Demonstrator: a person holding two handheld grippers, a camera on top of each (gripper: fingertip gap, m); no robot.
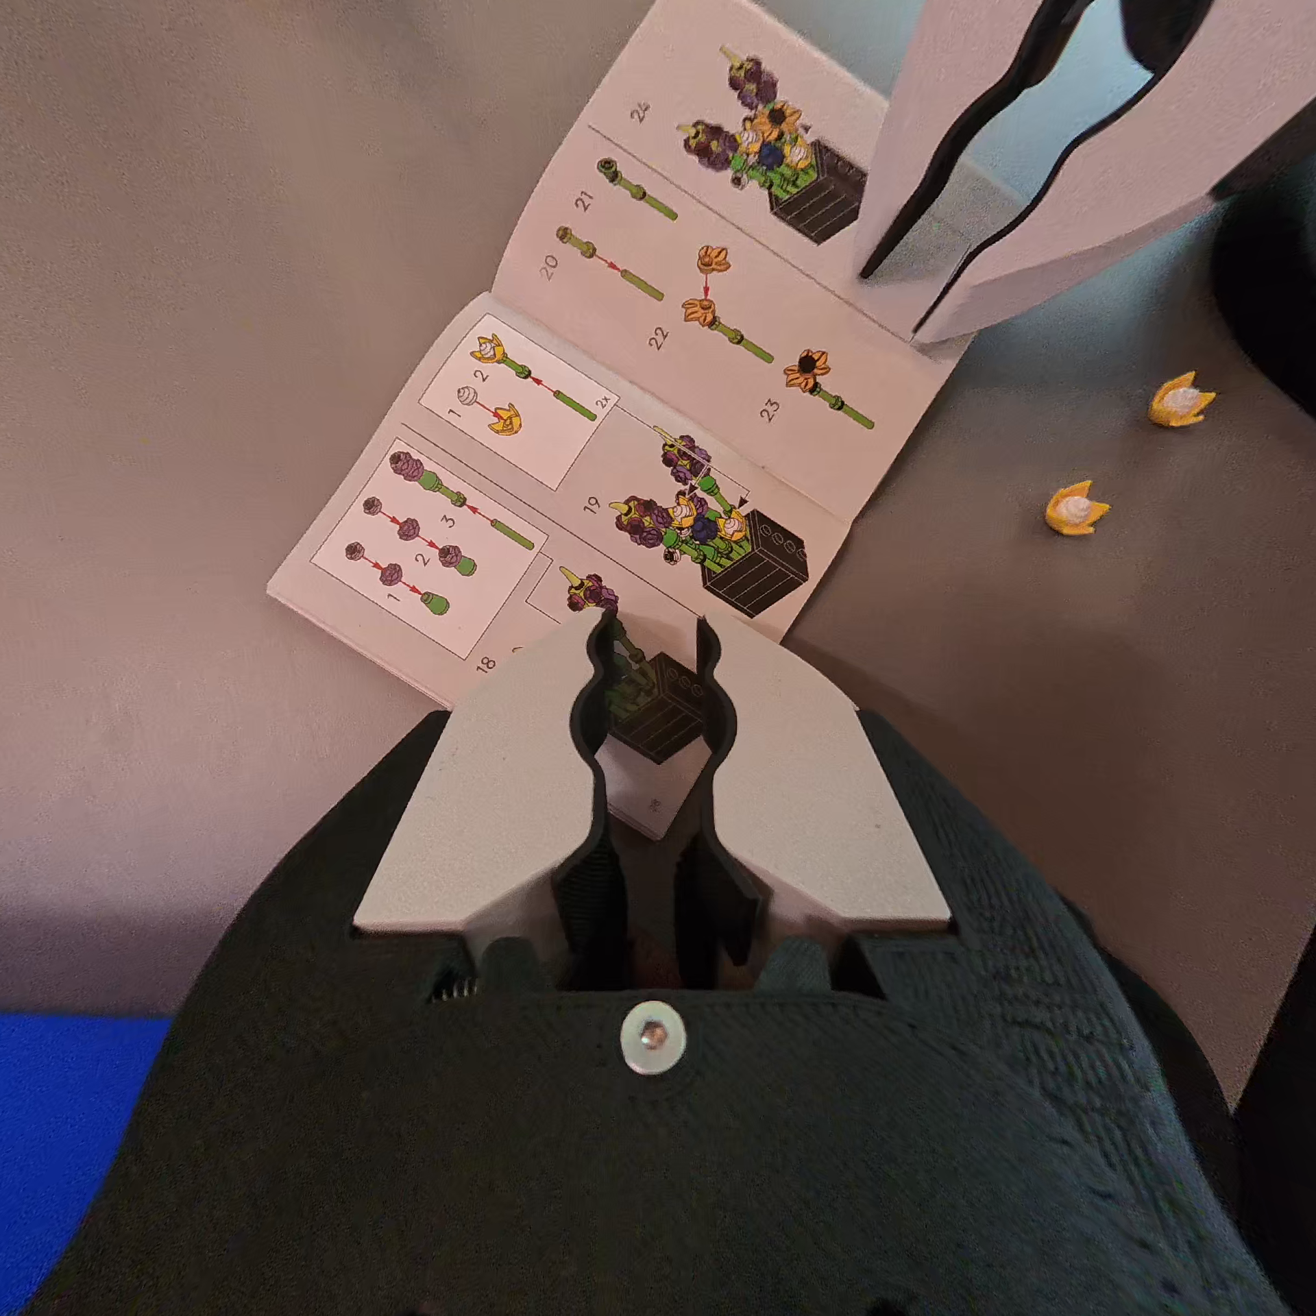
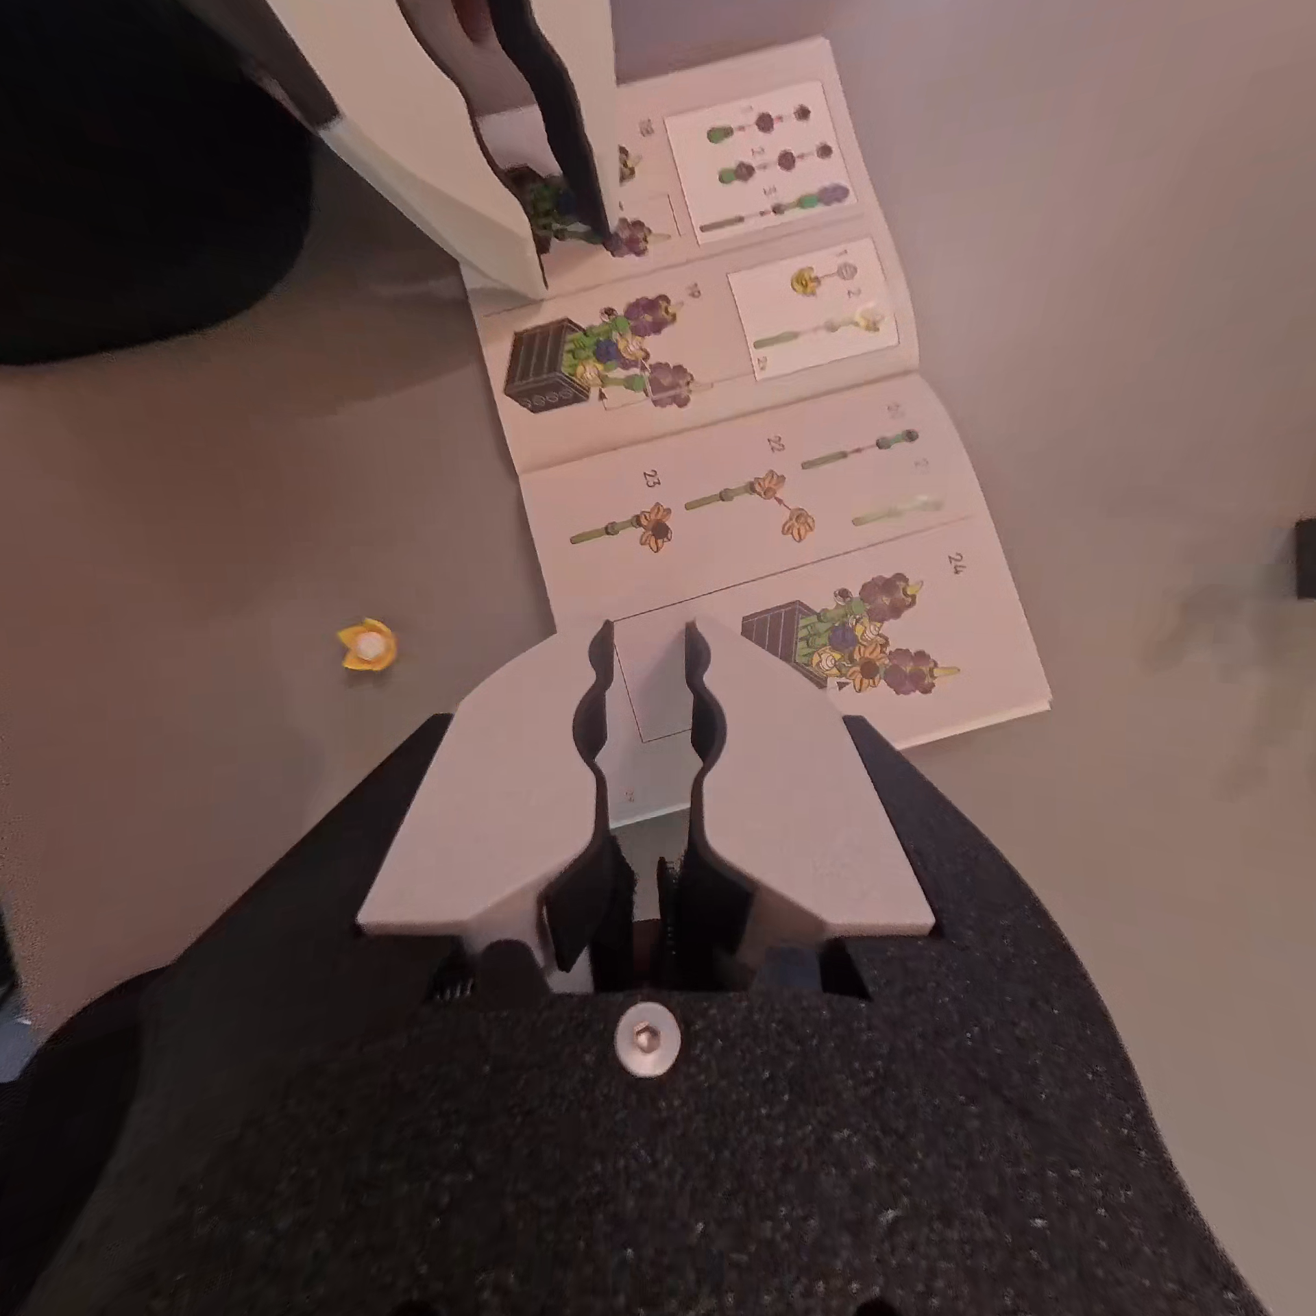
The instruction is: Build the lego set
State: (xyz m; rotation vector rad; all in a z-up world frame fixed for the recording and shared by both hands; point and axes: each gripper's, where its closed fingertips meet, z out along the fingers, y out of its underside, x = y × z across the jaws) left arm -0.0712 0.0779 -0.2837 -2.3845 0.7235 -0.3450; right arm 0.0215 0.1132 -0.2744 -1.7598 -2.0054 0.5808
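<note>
**Soft indoor light, wide-angle warp, some blur**

Both wrist views are moderately lit with a warm, pinkish cast over the grey matte tabletop [image 1: 178, 498]. Shadows are soft. The left view is sharp on the open white paper instruction booklet [image 1: 612, 399]. In the right view the booklet's [image 2: 748, 441] far pages look smeared, with pale glare washing out some drawings. Straight edges bow toward the borders. The small yellow flower piece [image 2: 367, 644] is slightly blurred.
</note>
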